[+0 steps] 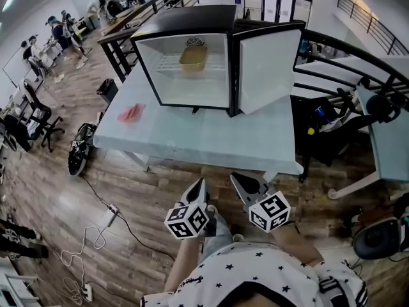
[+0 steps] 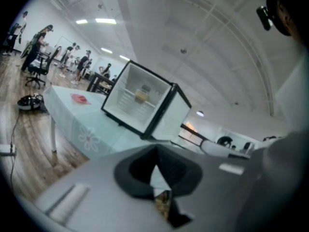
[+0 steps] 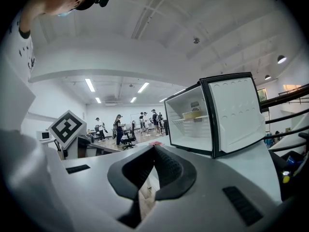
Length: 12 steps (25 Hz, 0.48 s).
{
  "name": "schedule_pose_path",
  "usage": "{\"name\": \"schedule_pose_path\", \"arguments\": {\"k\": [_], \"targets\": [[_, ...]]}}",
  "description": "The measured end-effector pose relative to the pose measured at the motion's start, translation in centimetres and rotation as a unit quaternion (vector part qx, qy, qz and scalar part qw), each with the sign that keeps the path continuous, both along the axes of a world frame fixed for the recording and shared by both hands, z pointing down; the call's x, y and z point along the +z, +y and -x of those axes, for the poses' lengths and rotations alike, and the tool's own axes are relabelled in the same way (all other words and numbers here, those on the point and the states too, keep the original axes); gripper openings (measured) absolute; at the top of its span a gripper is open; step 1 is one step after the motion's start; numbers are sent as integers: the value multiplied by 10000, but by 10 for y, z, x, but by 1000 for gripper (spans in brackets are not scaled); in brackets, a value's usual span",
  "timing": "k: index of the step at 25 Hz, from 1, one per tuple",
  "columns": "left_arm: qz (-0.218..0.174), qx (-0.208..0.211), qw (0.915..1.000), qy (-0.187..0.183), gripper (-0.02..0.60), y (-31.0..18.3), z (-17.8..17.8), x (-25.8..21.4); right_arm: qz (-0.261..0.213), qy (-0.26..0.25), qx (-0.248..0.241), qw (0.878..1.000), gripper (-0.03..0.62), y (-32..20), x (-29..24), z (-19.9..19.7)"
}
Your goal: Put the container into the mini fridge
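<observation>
A tan rectangular container (image 1: 193,58) sits inside the open black mini fridge (image 1: 185,18) on the pale worktop (image 1: 192,139). The left hand-held gripper (image 1: 200,185) and right hand-held gripper (image 1: 237,180) are both closed, empty.

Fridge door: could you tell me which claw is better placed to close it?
Probably the right claw: the open door hangs right of the mini fridge, on that claw's side. The left claw is equally shut and empty.

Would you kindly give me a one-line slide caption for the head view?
Container on open fridge's shelf; left gripper and right gripper shut, short of table.
</observation>
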State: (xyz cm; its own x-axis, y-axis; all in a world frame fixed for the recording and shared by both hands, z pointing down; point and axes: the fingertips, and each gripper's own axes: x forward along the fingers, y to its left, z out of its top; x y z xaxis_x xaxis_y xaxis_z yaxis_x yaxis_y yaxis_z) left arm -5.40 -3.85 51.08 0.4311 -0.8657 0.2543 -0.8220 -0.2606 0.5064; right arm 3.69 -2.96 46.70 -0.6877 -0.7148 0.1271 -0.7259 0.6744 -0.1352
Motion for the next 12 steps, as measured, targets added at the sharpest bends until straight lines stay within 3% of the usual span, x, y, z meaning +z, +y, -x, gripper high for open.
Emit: {"name": "schedule_pose_path", "arguments": {"k": [12], "targets": [[-40,89,10000,10,5,-2,-12,-5,-53,-159,-122,9998,20,7,-6,-1]]}}
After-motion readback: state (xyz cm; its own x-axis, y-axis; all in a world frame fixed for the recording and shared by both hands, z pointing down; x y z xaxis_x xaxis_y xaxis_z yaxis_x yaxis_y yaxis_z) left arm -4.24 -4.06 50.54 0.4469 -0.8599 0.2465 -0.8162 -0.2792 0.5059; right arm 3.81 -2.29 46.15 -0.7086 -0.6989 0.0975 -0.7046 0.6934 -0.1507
